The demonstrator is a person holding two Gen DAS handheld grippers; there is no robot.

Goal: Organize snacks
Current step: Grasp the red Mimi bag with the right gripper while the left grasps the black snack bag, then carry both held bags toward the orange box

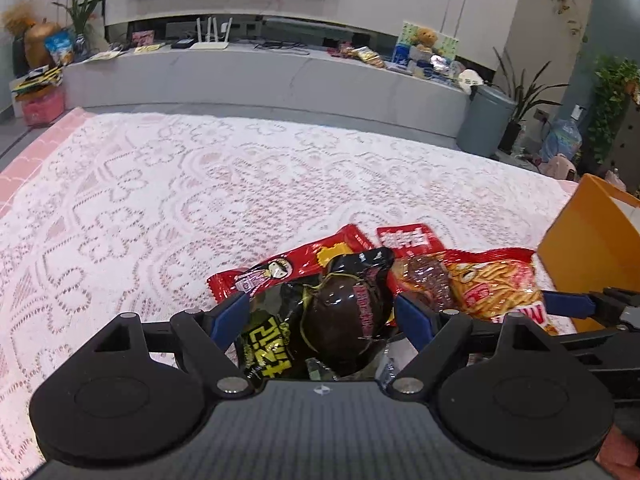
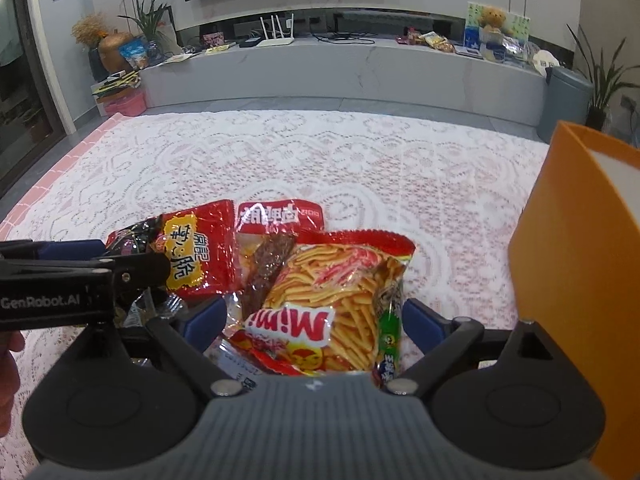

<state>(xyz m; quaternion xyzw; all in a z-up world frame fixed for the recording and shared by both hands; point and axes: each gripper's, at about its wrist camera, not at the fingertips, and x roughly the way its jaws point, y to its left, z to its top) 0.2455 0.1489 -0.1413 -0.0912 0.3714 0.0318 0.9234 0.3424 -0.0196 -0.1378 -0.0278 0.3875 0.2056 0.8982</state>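
Two fisheye views, each mounted just behind a handheld gripper and looking forward along its two blue-padded fingers, low and close over a lace tablecloth (image 1: pixel 168 184). The left wrist view sits nearly on top of a black snack packet (image 1: pixel 320 320), facing the far television wall. The right wrist view sits just to its right, facing the same way, close above a Mimi chips bag (image 2: pixel 332 300). Both share the snack pile, the orange box (image 2: pixel 576 240) at right, the far grey TV bench (image 1: pixel 260 76), and each catches the other gripper at its edge.
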